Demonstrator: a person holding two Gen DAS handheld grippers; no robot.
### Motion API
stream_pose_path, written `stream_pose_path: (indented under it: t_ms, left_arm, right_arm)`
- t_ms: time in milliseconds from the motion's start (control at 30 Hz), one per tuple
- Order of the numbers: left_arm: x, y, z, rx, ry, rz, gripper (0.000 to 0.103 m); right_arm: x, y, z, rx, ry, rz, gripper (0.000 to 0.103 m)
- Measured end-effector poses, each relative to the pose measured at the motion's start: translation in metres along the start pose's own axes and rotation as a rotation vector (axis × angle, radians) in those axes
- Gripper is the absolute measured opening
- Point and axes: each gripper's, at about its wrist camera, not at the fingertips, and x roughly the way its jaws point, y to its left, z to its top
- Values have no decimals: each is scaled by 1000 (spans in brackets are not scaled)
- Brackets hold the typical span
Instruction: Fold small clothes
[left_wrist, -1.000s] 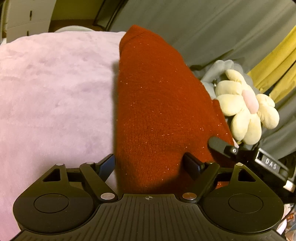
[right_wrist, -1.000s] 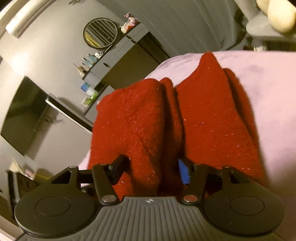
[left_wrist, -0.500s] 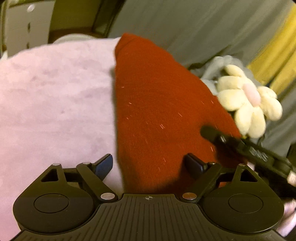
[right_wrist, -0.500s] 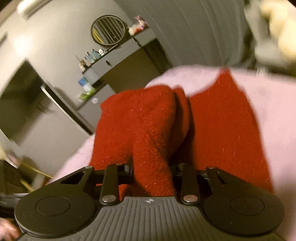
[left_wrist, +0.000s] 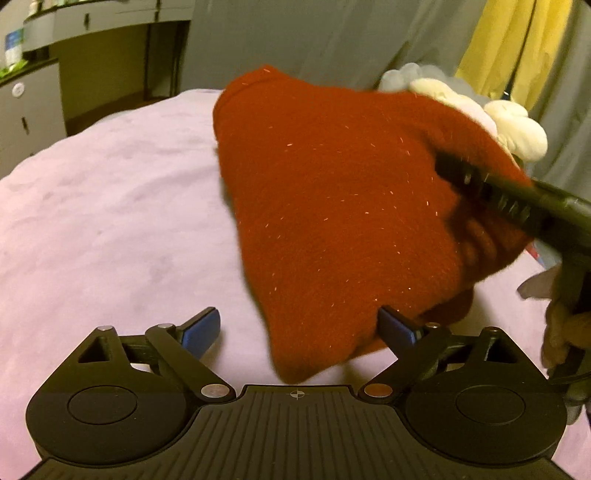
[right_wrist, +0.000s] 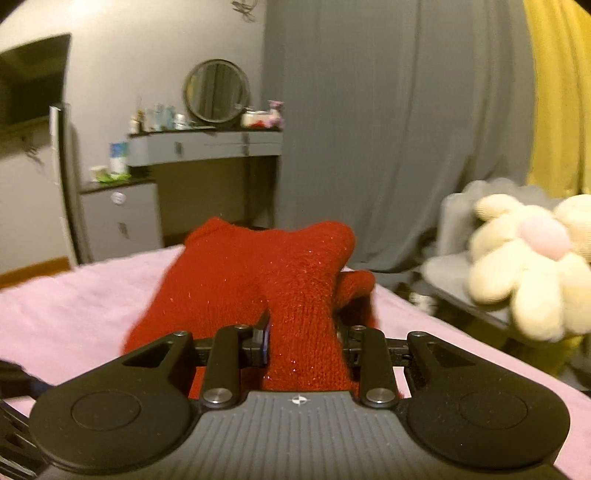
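1. Pink plush bedcover (left_wrist: 110, 206) fills the left wrist view, with a grey curtain (left_wrist: 314, 37) and a yellow curtain (left_wrist: 517, 48) behind. On it lies the red knitted garment (left_wrist: 332, 206), its far side lifted toward a cream flower-shaped plush toy (left_wrist: 517, 125). The left gripper (left_wrist: 299, 328) is spread wide and holds nothing; the garment's near corner sits between its blue-padded fingers (left_wrist: 201, 326). The right gripper (left_wrist: 517, 203) reaches in from the right, blurred, into the raised cloth.

2. Right wrist view: a grey vanity desk (right_wrist: 207, 147) with a round mirror (right_wrist: 216, 92) stands against the wall. The right gripper is clenched on a bunched fold of the garment, held above the bedcover.
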Motion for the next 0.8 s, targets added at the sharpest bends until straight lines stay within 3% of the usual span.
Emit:
stream_pose_path:
  t_ms: [100,333,400,467,533,600,767,800]
  left_arm:
    - [5,-5,-1,16,12,6,96]
    - [15,-9,-4,1,32,11,97]
    - [18,-9,-3,-7,48,-9,97]
    - [20,-10,-4,1,73,-22,97]
    - [16,-9,-4,24,97,-37,92]
    - [4,-3,0,61,98,-64,89]
    - [-17,20,28,-4,12,-46,89]
    - [-14,23,36,-28,3,-23,89]
  right_arm:
    - [6,2,-18,-83,15,-83,26]
    - [15,10,-31,-180,-5,-91,26]
    - [28,7,-38,-175,36,-97,27]
    - [42,-7,-48,-116,104,-90,30]
    - [36,-19,-47,-56,98,-86,50]
    - [22,-31,-44,-11,88,-86,63]
    - [-7,-65,-31,157,22,-93,61]
    - [-4,-68,-26,183,17,-84,52]
